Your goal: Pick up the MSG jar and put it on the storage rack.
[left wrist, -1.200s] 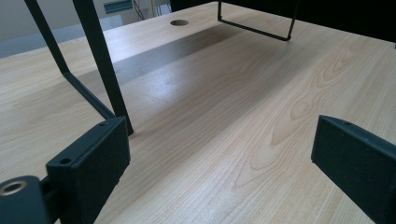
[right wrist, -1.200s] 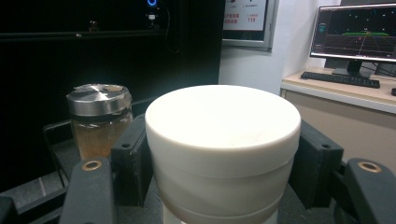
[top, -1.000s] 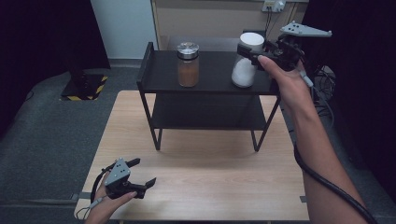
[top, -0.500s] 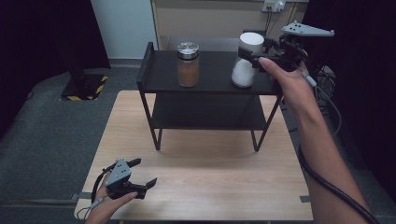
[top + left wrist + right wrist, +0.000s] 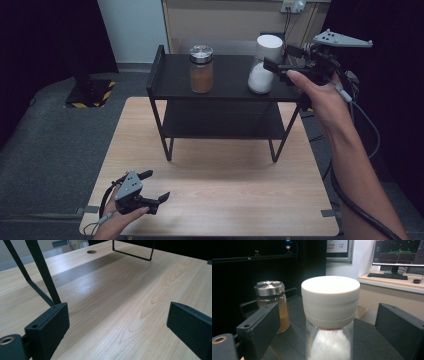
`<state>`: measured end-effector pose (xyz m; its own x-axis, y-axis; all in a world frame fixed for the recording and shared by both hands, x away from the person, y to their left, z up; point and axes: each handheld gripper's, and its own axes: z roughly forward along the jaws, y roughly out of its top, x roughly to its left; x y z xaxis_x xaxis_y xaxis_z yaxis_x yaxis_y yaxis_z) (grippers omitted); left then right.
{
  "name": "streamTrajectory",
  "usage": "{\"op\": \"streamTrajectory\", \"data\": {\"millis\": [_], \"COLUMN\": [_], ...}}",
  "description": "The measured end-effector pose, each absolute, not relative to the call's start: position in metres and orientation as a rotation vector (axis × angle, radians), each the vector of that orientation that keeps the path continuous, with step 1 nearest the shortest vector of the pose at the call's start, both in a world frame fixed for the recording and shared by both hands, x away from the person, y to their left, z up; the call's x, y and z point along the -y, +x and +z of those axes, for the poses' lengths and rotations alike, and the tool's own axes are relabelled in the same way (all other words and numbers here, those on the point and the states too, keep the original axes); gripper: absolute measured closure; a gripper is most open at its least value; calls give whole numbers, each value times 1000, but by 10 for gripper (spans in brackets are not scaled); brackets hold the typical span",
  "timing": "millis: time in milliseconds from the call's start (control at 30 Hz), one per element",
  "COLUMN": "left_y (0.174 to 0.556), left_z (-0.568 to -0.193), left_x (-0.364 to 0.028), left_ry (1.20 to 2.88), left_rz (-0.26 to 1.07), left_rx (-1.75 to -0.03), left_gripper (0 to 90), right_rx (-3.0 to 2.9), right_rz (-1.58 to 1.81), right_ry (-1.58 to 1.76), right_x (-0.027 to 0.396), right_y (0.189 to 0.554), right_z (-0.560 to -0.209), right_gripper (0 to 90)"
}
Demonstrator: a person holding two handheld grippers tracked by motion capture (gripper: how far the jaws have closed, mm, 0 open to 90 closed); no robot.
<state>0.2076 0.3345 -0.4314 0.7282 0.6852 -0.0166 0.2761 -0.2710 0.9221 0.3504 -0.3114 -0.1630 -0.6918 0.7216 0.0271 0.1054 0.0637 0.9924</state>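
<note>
A clear jar with a white lid (image 5: 264, 65) and white powder inside stands upright on the top of a black two-level rack (image 5: 225, 92), at its right. My right gripper (image 5: 277, 59) is just to the jar's right, and its jaws have just been opening. In the right gripper view the white-lidded jar (image 5: 329, 302) stands between and a little beyond the open jaws of that gripper (image 5: 330, 323), with gaps on both sides. My left gripper (image 5: 156, 185) rests open and empty low over the table's front left; the left gripper (image 5: 117, 327) has bare wood between its jaws.
A jar of brown stuff with a metal lid (image 5: 201, 70) stands on the rack top, left of the white-lidded jar. The rack's lower level (image 5: 220, 122) is dark. The wooden table (image 5: 230, 185) spreads in front of the rack. A desk with a monitor (image 5: 398, 252) lies beyond.
My right gripper has opened off the white-lidded jar and drawn back a little to the right; the jar stays on the rack. The left gripper has not moved.
</note>
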Motion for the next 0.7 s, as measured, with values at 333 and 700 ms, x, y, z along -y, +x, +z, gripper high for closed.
{"op": "streamTrajectory", "data": {"millis": [333, 700], "left_y": [207, 205], "left_z": [-431, -431], "left_x": [-334, -332], "left_ry": [1852, 1851], "left_rz": [476, 486], "left_rx": [-743, -748], "left_gripper": [30, 31], "right_rx": [-1864, -1854], "right_rz": [1680, 1704], "right_ry": [812, 763], "right_x": [318, 324], "right_y": [338, 319], "right_z": [-166, -177], "right_gripper": [47, 47]}}
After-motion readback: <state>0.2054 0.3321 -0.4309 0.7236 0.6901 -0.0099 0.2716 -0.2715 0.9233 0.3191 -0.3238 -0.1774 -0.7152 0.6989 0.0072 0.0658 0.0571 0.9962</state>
